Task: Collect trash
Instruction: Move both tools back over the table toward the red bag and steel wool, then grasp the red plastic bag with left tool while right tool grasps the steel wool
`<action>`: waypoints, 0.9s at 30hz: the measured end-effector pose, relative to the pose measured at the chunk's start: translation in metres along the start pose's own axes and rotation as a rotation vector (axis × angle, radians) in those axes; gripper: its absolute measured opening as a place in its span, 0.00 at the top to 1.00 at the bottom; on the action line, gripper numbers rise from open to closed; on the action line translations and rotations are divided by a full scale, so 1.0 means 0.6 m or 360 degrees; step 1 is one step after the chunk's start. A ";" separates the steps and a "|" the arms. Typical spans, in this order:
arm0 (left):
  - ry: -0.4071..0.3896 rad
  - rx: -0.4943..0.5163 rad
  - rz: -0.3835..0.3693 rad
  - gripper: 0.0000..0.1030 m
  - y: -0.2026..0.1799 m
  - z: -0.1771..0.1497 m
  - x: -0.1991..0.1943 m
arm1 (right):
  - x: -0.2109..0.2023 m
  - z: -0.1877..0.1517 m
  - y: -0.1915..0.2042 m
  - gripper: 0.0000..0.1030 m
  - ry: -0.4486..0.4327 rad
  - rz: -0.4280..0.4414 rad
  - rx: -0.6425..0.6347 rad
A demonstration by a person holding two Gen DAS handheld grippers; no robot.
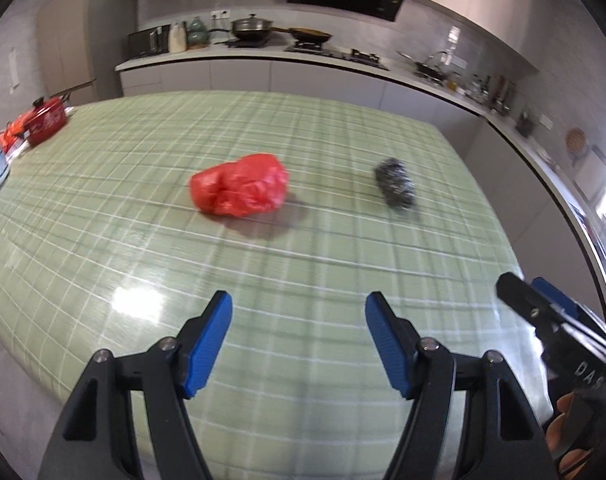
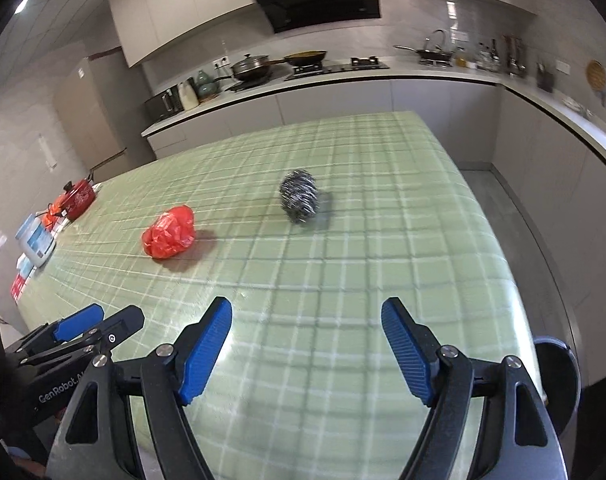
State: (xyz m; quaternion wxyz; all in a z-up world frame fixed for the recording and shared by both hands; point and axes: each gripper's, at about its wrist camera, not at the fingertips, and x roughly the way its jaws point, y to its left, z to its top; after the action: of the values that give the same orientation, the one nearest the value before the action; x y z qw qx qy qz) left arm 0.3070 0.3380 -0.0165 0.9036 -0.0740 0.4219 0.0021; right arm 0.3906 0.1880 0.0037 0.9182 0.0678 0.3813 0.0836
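Lying beyond both open tools [image 1: 299, 312], red bag [image 1: 239, 190]

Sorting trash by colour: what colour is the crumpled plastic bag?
Red; the plastic bag shows best in the left wrist view.

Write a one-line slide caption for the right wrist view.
Open right gripper above a green checked table, facing a steel scourer and a crumpled red bag.
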 end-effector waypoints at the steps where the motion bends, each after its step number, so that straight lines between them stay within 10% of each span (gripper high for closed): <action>1: 0.0002 -0.0012 0.0020 0.31 0.006 0.005 0.008 | 0.013 0.010 0.005 0.23 -0.0001 0.0011 -0.0014; 13: 0.0065 -0.0060 0.0181 0.29 0.049 0.075 0.097 | 0.121 0.097 0.031 0.23 0.0032 0.0117 -0.0079; 27: 0.0189 0.0130 0.0029 0.27 0.077 0.150 0.195 | 0.213 0.142 0.041 0.23 0.0101 -0.0080 0.0049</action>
State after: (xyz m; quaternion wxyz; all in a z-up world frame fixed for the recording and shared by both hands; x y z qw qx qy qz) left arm 0.4479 0.3891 -0.0548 0.8792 -0.0332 0.4752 -0.0112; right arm 0.5374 0.2330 -0.0202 0.9062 0.0695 0.4131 0.0567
